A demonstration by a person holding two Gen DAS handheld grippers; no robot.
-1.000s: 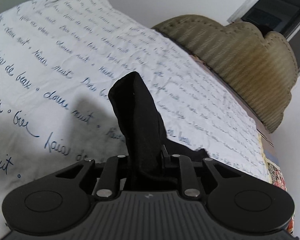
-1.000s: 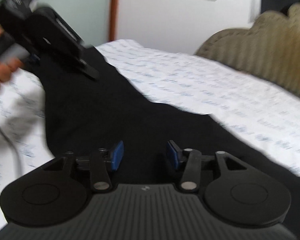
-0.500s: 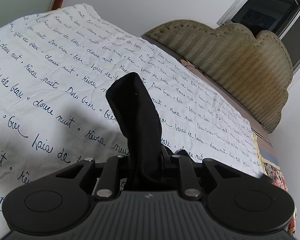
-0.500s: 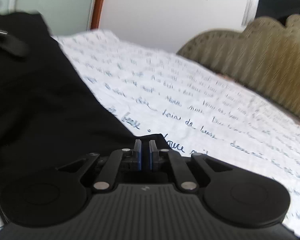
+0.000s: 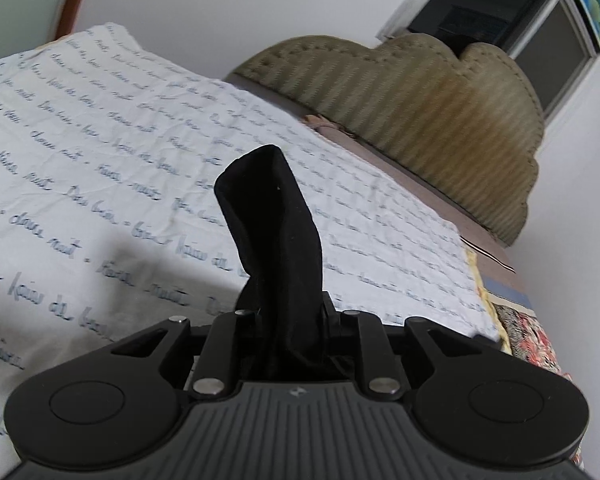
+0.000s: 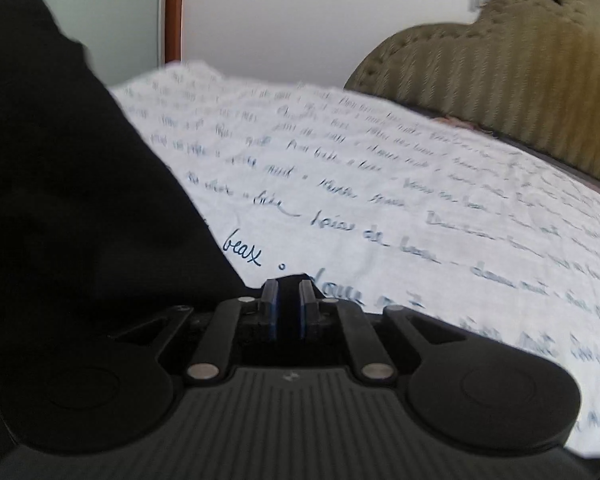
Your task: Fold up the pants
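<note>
The black pants show in both views. In the left wrist view a bunched end of the pants (image 5: pixel 274 236) sticks up out of my left gripper (image 5: pixel 288 312), which is shut on it and holds it above the bed. In the right wrist view the pants (image 6: pixel 68 200) hang as a broad black sheet on the left. My right gripper (image 6: pixel 288 304) is shut on an edge of the pants, its blue pads (image 6: pixel 305 308) close together with black cloth between them.
The bed is covered by a white sheet with blue handwriting (image 5: pixel 100 184), which also shows in the right wrist view (image 6: pixel 400 216). An olive padded headboard (image 5: pixel 440 120) stands at the far side. A patterned blanket (image 5: pixel 528 340) shows at the bed's right edge.
My right gripper closed on the pants edge and rose with it; the pants now hang at its left. My left gripper kept its hold and shifted slightly.
</note>
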